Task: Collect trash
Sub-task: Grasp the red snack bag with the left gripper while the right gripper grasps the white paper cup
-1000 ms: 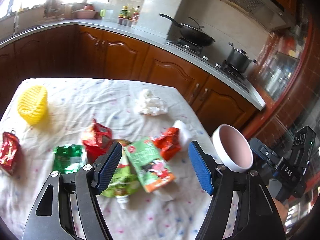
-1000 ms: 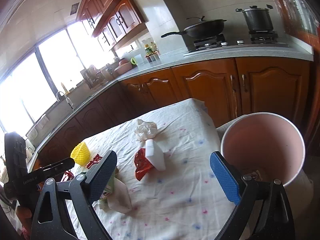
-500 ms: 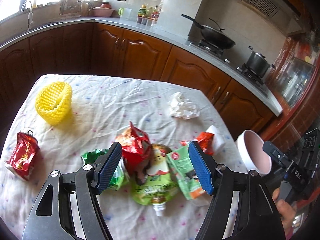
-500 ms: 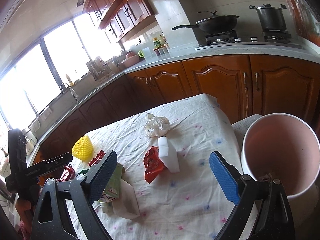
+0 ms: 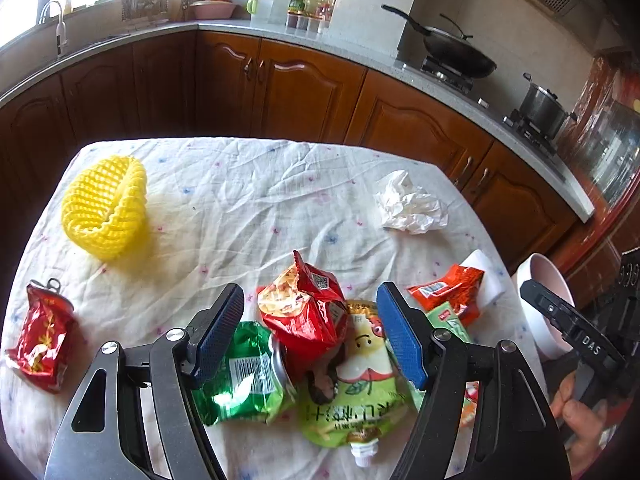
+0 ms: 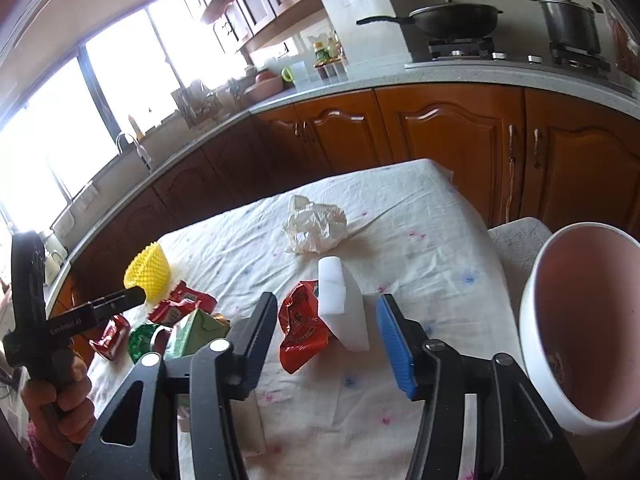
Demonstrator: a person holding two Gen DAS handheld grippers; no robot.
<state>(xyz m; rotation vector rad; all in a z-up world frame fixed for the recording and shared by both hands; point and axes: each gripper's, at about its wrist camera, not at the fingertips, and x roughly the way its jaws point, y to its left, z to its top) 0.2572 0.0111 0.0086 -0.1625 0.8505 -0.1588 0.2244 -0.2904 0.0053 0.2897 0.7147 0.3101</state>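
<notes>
Trash lies scattered on a white cloth-covered table (image 5: 248, 200). My left gripper (image 5: 308, 324) is open and hovers over a torn red snack bag (image 5: 304, 312), which lies on a green crushed can (image 5: 240, 376) and a green drink pouch (image 5: 352, 392). My right gripper (image 6: 326, 338) has its jaws closing. A red wrapper (image 6: 300, 328) and a white foam block (image 6: 344, 308) show between them, and the pads are not touching either. A pink-lined white bin (image 6: 580, 320) stands off the table's right edge.
A yellow foam net (image 5: 104, 208), a crushed red can (image 5: 40, 340) and a crumpled tissue (image 5: 412, 206) also lie on the cloth. Wooden cabinets and a counter with a wok (image 5: 452, 52) and a pot run behind the table.
Both grippers came forward and down toward the trash. The left now frames the red snack bag. The right jaws have narrowed around the red wrapper and white block.
</notes>
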